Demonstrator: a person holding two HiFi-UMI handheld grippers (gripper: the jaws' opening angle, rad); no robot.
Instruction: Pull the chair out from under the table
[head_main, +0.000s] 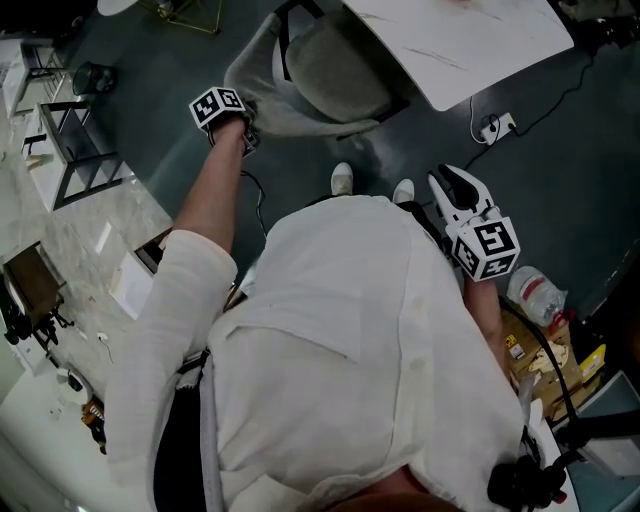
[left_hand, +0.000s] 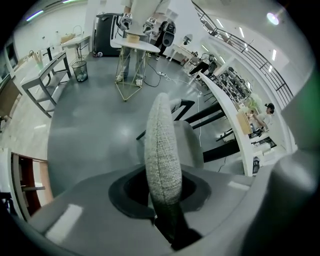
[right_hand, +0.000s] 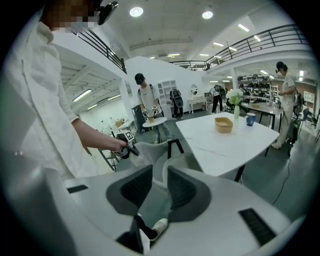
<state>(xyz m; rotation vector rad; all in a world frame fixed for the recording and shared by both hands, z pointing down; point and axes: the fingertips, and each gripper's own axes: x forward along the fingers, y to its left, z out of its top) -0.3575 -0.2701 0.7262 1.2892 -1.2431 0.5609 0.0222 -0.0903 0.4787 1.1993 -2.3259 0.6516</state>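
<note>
A grey fabric chair stands tucked against the white marble table at the top of the head view. My left gripper reaches out to the chair's left back rim. In the left gripper view the padded back edge runs up between the jaws, and the left gripper is shut on it. My right gripper hangs free beside the person's right hip, away from the chair. In the right gripper view the right gripper has a narrow gap between its pads and holds nothing; the chair and table lie beyond.
A power strip with its cable lies on the dark floor right of the chair. The person's white shoes stand just behind the chair. A metal rack and a marble counter are at the left. A plastic bottle lies at the right.
</note>
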